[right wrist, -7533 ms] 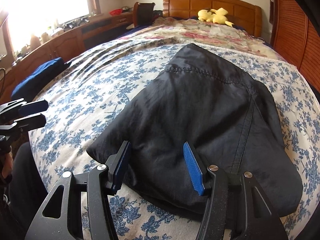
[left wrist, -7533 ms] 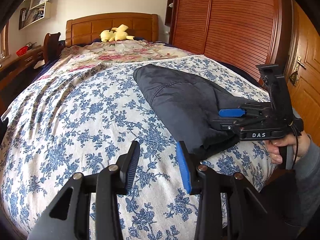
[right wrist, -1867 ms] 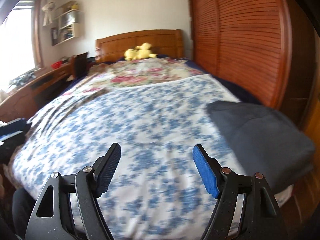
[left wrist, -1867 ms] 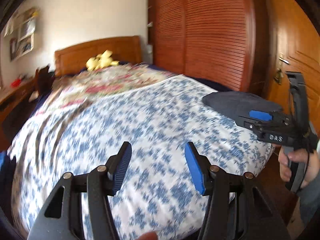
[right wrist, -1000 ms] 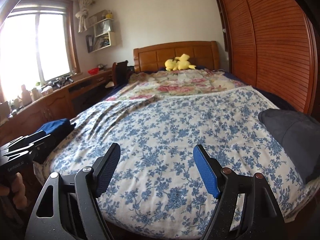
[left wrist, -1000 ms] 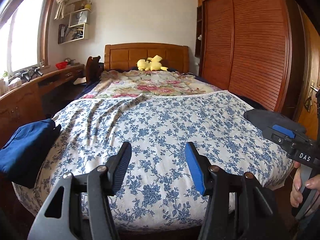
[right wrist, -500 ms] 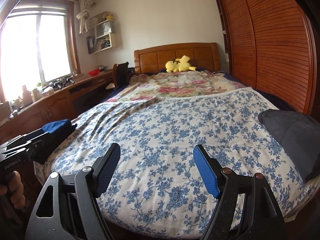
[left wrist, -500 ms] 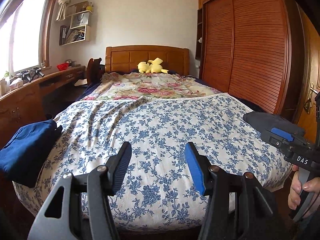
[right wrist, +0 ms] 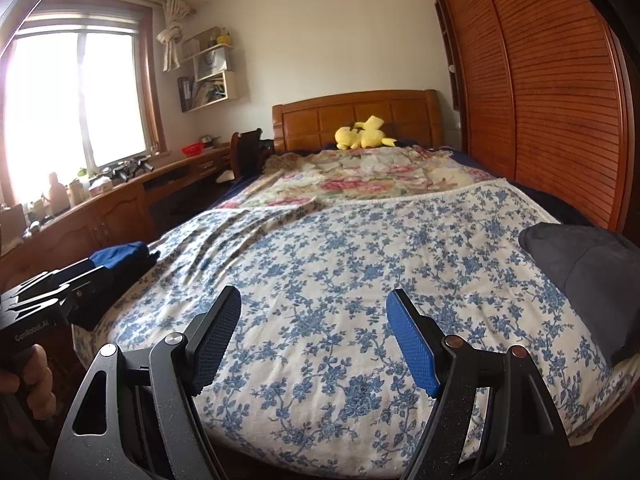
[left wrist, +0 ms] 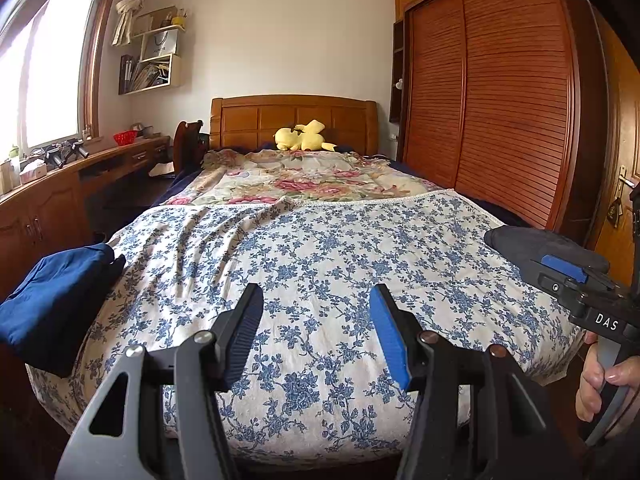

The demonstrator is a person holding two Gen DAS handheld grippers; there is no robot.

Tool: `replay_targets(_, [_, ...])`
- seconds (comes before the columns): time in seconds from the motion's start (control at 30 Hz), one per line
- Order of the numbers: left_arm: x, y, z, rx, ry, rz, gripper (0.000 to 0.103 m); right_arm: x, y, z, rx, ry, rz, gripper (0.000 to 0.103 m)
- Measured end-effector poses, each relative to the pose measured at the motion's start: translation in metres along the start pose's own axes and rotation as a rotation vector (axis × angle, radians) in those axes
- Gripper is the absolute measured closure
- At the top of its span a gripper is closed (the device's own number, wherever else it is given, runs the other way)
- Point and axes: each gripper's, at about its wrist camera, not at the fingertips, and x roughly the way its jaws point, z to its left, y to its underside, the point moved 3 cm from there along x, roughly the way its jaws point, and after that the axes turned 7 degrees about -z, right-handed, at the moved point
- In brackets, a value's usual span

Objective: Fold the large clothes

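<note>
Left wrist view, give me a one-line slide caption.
Open left gripper faces the floral bedspread, blue garment and dark folded garment at opposite edges.

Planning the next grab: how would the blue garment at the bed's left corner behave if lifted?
The blue garment is probably floppy: it drapes over the bed edge. A one-point lift would likely unfold it. It looks light, thin cloth.

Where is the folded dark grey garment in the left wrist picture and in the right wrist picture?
Left wrist view: the dark grey garment lies at the right edge of the bed, partly behind the right gripper.
Right wrist view: the garment lies at the far right, on the bed's near right corner.
Shared landmark: the yellow plush toy by the headboard.
</note>
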Motion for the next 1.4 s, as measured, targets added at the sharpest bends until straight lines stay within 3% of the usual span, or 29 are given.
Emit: replay_targets(1.4, [-0.0001, -0.0003, -0.0029, -0.003, 0.001, -0.002, 0.048, -0.0022, -0.0011, -0.0005, 0.008, 0.008, -0.001, 0.026])
